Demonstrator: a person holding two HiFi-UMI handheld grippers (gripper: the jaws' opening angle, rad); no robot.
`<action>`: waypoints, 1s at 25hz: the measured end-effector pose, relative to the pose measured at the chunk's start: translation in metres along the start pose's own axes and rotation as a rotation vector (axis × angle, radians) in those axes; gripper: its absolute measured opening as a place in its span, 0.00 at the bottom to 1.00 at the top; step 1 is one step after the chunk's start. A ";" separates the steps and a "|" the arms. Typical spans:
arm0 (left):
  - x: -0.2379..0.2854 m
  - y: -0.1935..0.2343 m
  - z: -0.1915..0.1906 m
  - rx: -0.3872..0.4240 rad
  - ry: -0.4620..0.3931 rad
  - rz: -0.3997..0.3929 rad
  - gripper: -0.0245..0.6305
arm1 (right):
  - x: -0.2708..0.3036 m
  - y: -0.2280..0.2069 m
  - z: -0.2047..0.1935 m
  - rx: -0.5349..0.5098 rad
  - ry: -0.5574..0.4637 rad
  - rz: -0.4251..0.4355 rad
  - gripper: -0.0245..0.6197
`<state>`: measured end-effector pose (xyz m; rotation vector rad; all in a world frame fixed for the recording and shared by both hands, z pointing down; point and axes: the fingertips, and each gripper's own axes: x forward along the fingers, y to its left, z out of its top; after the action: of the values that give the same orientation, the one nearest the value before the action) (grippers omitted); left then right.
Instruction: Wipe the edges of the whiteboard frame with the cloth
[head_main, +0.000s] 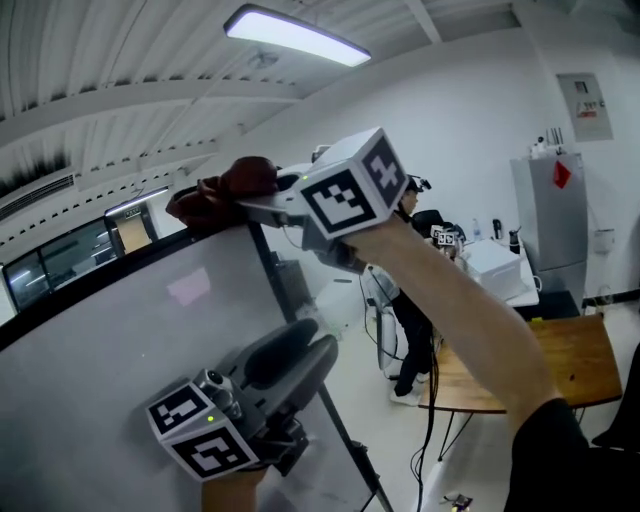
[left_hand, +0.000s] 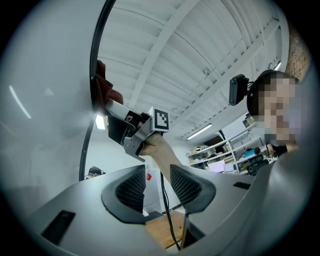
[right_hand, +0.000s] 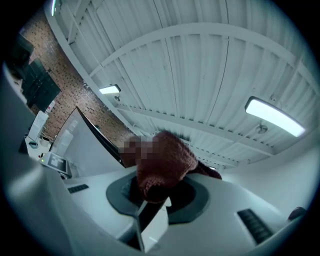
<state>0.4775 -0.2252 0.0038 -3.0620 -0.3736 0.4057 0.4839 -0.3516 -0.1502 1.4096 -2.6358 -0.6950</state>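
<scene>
The whiteboard (head_main: 120, 340) fills the left of the head view, its black frame (head_main: 130, 255) rising to a top corner. A dark red cloth (head_main: 222, 190) sits on that top edge near the corner, and my right gripper (head_main: 245, 205) is shut on it. In the right gripper view the cloth (right_hand: 165, 162) bulges out between the jaws, with the frame (right_hand: 97, 135) just behind. My left gripper (head_main: 300, 355) hangs lower, in front of the board near its right edge, open and holding nothing. The left gripper view shows the left gripper (left_hand: 157, 185), the frame (left_hand: 95, 75) and the cloth (left_hand: 102, 90) above.
The board's stand leg (head_main: 340, 430) slants down to the floor. Behind it a person (head_main: 410, 290) stands beside a wooden table (head_main: 570, 360). A grey cabinet (head_main: 550, 220) is at the far right, and a ceiling light (head_main: 295, 35) is overhead.
</scene>
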 end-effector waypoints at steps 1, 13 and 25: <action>0.004 0.003 -0.002 -0.002 0.005 0.008 0.27 | -0.001 0.000 0.001 -0.013 -0.013 0.000 0.19; 0.017 0.034 -0.028 -0.024 0.058 0.105 0.27 | -0.017 -0.036 -0.028 0.203 -0.211 0.001 0.18; 0.016 0.035 -0.045 -0.063 0.078 0.116 0.27 | -0.021 -0.020 -0.071 0.348 -0.240 0.092 0.18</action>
<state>0.5121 -0.2549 0.0412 -3.1596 -0.2104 0.2820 0.5303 -0.3694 -0.0925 1.3390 -3.1097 -0.4332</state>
